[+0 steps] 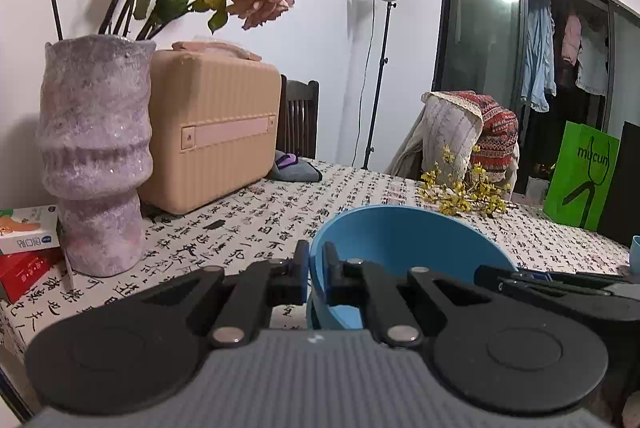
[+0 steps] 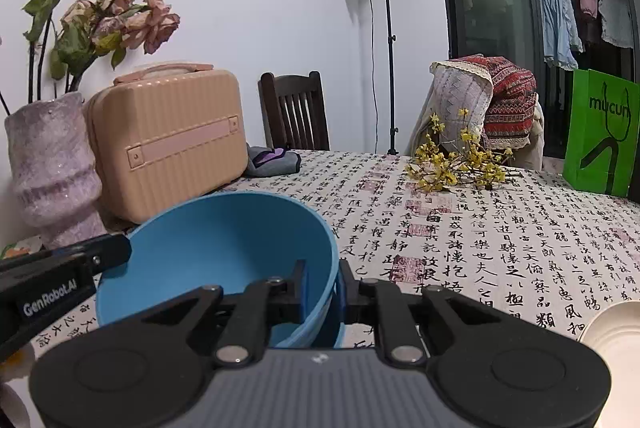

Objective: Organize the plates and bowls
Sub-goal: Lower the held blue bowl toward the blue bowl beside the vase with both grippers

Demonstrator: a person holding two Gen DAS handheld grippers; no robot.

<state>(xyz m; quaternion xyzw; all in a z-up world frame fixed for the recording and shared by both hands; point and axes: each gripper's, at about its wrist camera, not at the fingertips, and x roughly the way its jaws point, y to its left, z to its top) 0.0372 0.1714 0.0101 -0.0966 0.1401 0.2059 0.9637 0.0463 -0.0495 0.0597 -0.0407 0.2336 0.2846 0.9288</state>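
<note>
Both grippers (image 1: 316, 270) (image 2: 322, 286) clamped on empty blue bowl (image 2: 224, 248) rim, opposite sides.

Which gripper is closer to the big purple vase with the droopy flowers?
Left. The left gripper, pinching the blue bowl's rim, sits on the bowl's vase side. The right gripper pinches the opposite rim, so the bowl lies between it and the vase.

The right gripper (image 2: 323, 278) pinches the near rim of a tilted blue bowl (image 2: 208, 252) above the calligraphy-print tablecloth (image 2: 480, 236), the left gripper (image 2: 120, 250) at the bowl's far-left rim, a white plate (image 2: 616, 328) at lower right.
</note>
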